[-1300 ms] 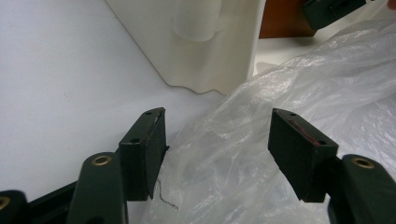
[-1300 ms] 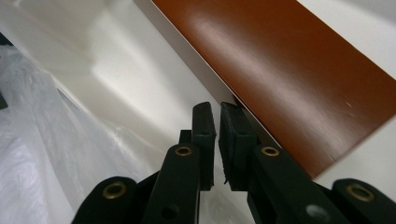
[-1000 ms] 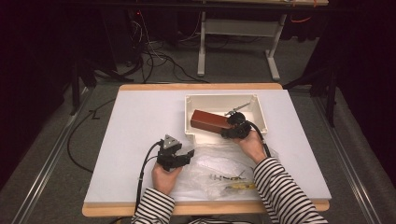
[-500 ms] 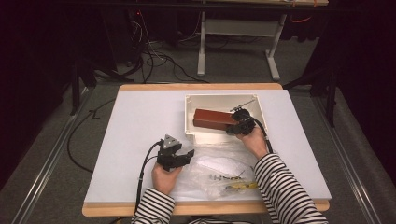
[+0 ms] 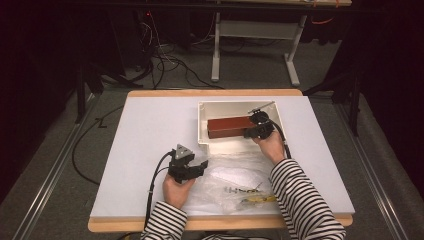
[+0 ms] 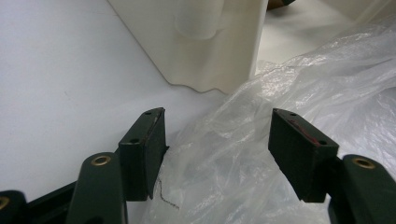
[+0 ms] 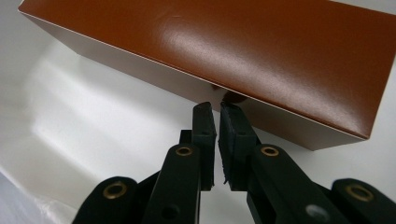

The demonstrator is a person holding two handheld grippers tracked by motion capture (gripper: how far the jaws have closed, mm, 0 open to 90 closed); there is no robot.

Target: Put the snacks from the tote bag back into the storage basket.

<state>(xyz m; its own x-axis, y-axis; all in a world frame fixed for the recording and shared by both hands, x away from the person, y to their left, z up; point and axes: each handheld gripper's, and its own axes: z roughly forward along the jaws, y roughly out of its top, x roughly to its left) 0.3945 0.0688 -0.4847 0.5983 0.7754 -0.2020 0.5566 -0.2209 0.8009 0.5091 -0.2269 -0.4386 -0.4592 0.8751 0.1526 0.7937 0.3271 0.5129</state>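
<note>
Right gripper (image 5: 248, 133) has slid a bit further toward the table's far right corner since a second ago, and the brown box (image 5: 229, 127) has gone with it, deeper into the white tray (image 5: 202, 125). Left gripper (image 5: 201, 164) hasn't budged.

Brown box lies flat in the tray, long axis running left-right along the table, slightly skewed, its right end at the right gripper. No label or print readable on its glossy top or its pale side (image 7: 187, 88). Some small dark print on the items inside the clear plastic bag (image 5: 235, 177), too small to read.

Right gripper jaws are nearly together, nothing between them, tips (image 7: 215, 108) right up against the lower edge of the box's long side; contact looks likely but can't tell for certain. Left gripper (image 6: 217, 140) jaws stand wide apart, holding nothing, with crumpled bag plastic (image 6: 243, 163) lying between and under them, pads not pressing it.

Tray sits at the table's far edge, right of centre; bag lies at the near edge, just in front of the tray. A thin metal rod (image 5: 261, 106) sits in the tray's far right corner. Left half of the white table top (image 5: 150, 130) is bare. Room remains in the tray between box and far wall.
</note>
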